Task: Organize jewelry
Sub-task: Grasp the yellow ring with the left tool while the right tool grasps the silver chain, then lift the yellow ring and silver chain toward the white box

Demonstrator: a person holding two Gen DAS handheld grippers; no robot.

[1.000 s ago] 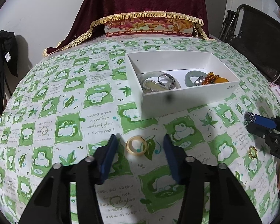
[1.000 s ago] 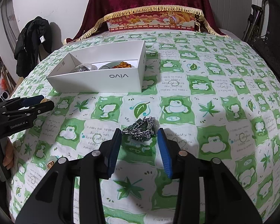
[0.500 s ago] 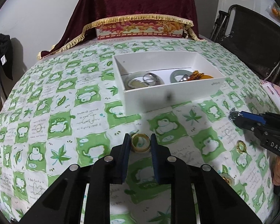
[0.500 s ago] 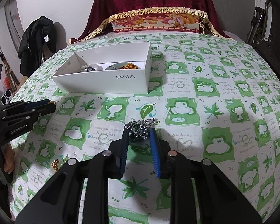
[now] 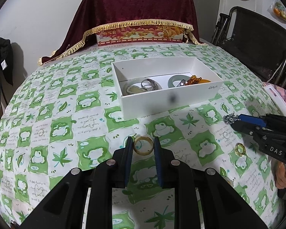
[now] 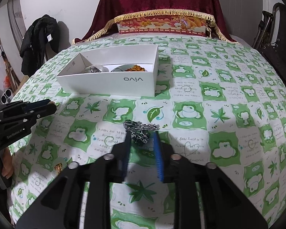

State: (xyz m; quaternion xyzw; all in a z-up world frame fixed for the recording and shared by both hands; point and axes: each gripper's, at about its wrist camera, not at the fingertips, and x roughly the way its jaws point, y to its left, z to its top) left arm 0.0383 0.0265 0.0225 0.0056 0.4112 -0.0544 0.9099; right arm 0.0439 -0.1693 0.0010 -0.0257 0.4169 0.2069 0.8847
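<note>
Left wrist | white box (image 5: 167, 99) beyond amber ring (image 5: 143, 148) | gold ring (image 5: 240, 149) right

Glossy amber ring (image 5: 143, 145), matt tablecloth (image 5: 89, 114)

The white box (image 6: 112, 80) has the word "vivo" on its side wall. It is upside down in the right wrist view. In the left wrist view the same word sits small at the right end of the box's front wall, too tiny to read well.

The left gripper (image 6: 51, 106), at 9 o'clock in the right wrist view, has small white letters on its black body that look like "GenRobot.AI".

The right gripper (image 5: 232, 120), at 3 o'clock in the left wrist view, shows "DAS"; the rest is cut off.

The green tablecloth (image 6: 238, 95) has curly writing, upside down. One bit reads "I feel lucky to"; another looks like "have met you".
</note>
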